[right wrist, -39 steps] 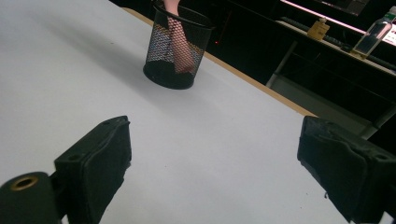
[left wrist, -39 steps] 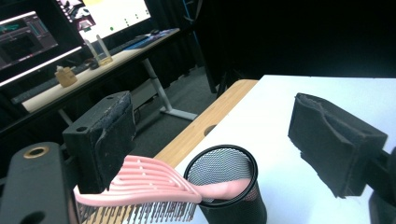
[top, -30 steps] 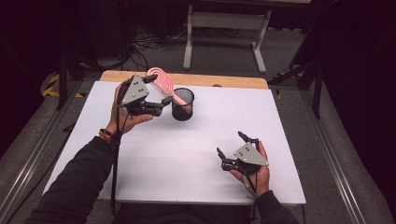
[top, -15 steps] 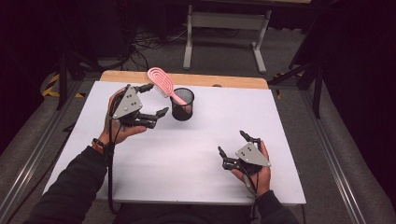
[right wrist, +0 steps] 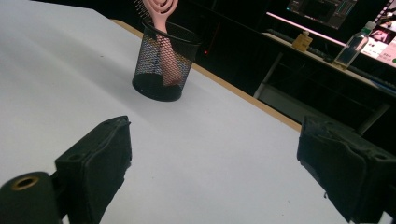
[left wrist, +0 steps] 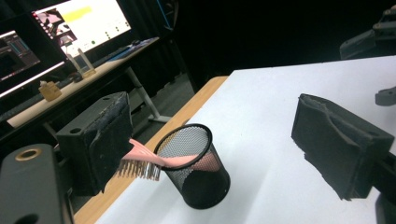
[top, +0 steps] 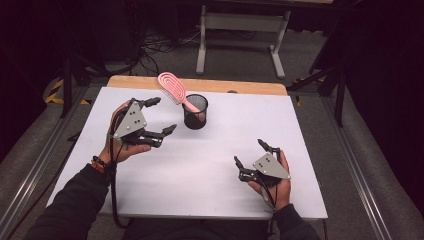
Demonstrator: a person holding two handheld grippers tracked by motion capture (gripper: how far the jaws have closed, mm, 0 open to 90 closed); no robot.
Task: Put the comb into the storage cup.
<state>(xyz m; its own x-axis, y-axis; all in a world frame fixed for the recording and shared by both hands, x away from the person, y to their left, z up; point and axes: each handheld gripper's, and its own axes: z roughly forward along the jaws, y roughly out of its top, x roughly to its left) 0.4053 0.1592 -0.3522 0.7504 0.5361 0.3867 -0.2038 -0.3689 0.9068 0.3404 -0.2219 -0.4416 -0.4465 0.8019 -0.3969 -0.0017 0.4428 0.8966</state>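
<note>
A pink hairbrush stands handle-down in a black mesh cup at the back middle of the white tabletop, its head leaning left over the rim. My left gripper hovers just left of the cup, open and empty. In the left gripper view the cup and brush sit between and beyond the spread jaws of the left gripper, apart from both pads. My right gripper rests open at the near right, with nothing between its fingers. Ahead of the right gripper stand the cup and brush.
A wooden strip runs along the table's far edge. A white metal stand is on the floor behind it, among cables. A side desk with lit monitors and a bottle lies beyond the table.
My left gripper has drawn back from the brush head, towards the near left and a little lower. The brush stays in the cup. The right gripper has not moved.
</note>
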